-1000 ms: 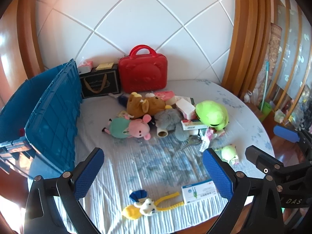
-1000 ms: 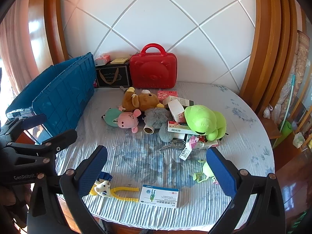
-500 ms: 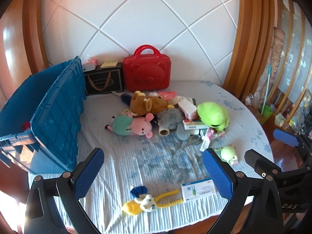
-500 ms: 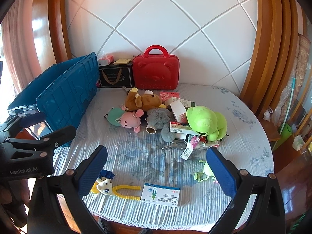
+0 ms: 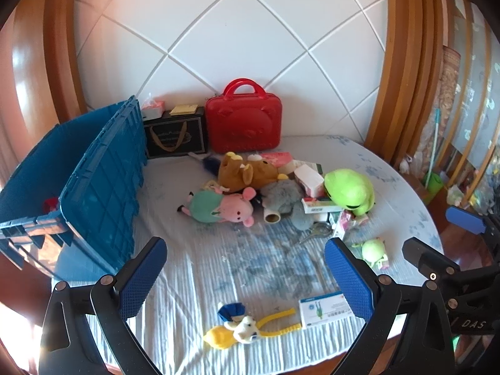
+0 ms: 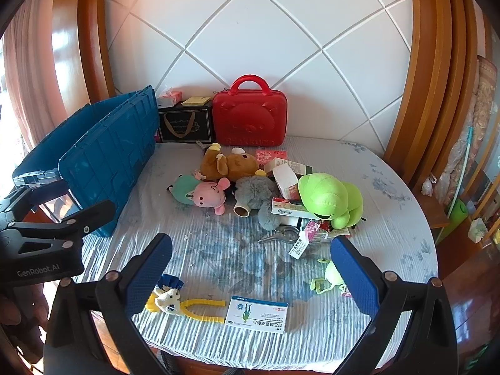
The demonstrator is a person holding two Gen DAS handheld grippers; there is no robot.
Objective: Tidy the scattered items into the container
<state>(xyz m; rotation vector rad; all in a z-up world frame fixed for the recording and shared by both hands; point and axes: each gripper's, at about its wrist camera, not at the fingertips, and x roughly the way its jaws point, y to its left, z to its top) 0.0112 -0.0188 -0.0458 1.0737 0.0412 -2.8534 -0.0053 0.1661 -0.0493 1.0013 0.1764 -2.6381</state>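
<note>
Both grippers hang above the near edge of the table (image 5: 406, 187), each with its blue-padded fingers spread wide and nothing between them. The left gripper (image 5: 247, 284) frames the yellow toy tongs (image 5: 250, 331) with the little white animal head, which lie on the striped cloth just below and between its fingers; the white medicine box (image 5: 325, 307) sits just beside the tongs, close under its right finger. The right gripper (image 6: 250, 276) looks down on the same pair from the other side: tongs (image 6: 184, 306) near its left finger, medicine box (image 6: 257, 311) between the fingers, and a small green toy (image 6: 328, 276) partly hidden behind its right finger. The big blue crate (image 5: 93, 181) stands open on the left side of the table, with something small and red just visible inside it. The main heap of clutter lies in the middle of the table, to the right of the crate and well apart from both grippers: a pink pig doll (image 5: 218, 207) nearest the crate, a brown bear (image 5: 247, 172) behind it, a grey furry toy (image 5: 284, 197), a cardboard tube (image 5: 272, 217), several small boxes, and a bright green frog plush (image 5: 350, 190) at the far right of the heap. A pair of metal clippers (image 6: 279, 234) rests in front of the heap. Behind it all, against the tiled wall, stand a red case (image 5: 243, 125) and a black gift box (image 5: 176, 136), the box just beside the crate's far corner.
</note>
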